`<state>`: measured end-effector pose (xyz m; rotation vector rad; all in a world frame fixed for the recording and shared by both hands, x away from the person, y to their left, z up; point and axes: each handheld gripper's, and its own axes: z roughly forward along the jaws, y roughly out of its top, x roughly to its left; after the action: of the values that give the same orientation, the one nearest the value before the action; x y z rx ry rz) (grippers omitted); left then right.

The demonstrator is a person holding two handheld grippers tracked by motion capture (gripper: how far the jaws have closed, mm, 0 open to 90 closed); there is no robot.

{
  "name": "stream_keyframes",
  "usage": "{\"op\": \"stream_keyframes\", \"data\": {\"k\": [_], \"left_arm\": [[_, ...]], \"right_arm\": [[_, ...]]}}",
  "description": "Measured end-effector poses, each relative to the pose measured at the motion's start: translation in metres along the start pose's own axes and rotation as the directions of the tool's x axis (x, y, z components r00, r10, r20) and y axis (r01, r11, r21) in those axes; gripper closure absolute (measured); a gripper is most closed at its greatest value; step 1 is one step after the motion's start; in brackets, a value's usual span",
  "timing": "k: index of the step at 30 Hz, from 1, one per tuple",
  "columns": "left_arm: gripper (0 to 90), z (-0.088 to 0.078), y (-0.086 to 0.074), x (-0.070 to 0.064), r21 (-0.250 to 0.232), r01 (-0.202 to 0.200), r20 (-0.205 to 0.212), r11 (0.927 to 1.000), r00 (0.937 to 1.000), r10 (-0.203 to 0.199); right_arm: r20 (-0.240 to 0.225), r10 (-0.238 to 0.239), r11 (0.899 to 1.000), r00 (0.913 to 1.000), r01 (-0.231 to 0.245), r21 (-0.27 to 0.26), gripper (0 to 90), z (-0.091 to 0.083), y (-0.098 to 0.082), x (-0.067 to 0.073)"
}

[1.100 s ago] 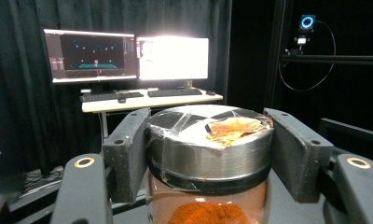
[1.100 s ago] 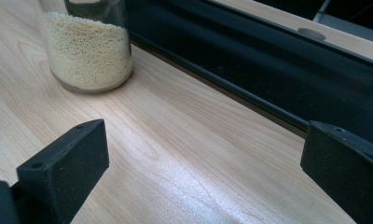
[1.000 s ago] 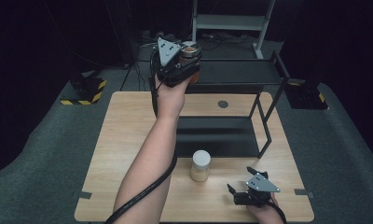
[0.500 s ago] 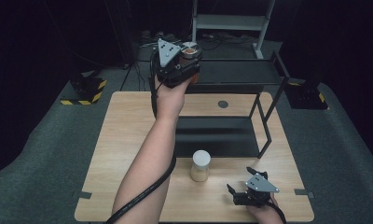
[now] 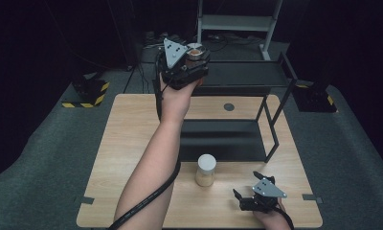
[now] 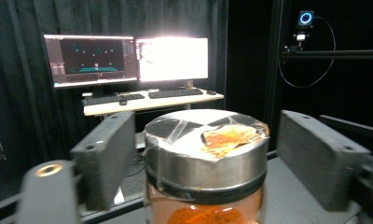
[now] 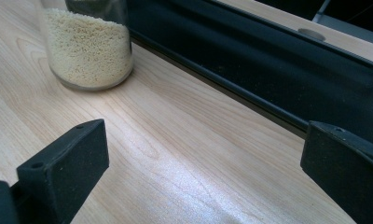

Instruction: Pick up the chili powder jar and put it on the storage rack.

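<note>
Left gripper (image 6: 201, 154), jaws just opening, straddles the orange jar (image 6: 205, 163) at the black shelf's (image 5: 247, 74) left edge, pads clear of it.

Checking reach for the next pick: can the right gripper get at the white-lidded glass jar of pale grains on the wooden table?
Probably yes. The right gripper rests open on the table, and only bare wood lies between it and the white-lidded glass jar of pale grains.

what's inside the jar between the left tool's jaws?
The jar has a metal lid, taped over, with an orange-brown fill visible through the glass below it. How full it is can't be seen: the lid and frame edge cover the rest. The left tool jaws stand clear of it.
</note>
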<state>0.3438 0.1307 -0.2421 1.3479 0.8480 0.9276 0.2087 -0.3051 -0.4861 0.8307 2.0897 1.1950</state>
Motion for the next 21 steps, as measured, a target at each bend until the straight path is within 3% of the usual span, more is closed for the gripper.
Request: {"op": "stream_keyframes", "data": {"k": [3, 12, 21], "left_arm": [[0.8, 0.001, 0.003, -0.005, 0.022, 0.013, -0.019, 0.9997, 0.9997, -0.012], [0.3, -0.006, 0.005, -0.008, 0.044, 0.019, -0.004, 0.9989, 0.9998, -0.019], [0.3, -0.025, 0.004, -0.013, 0.043, 0.02, -0.009, 0.9989, 0.9998, -0.02]], "right_arm": [[0.0, 0.004, 1.0, 1.0, -0.004, -0.002, 0.0, 0.0, 0.0, -0.001], [0.0, 0.005, 1.0, 1.0, -0.005, -0.003, 0.0, 0.0, -0.001, 0.0], [0.001, 0.002, 1.0, 1.0, -0.002, 0.001, 0.0, 0.0, 0.0, 0.0]]}}
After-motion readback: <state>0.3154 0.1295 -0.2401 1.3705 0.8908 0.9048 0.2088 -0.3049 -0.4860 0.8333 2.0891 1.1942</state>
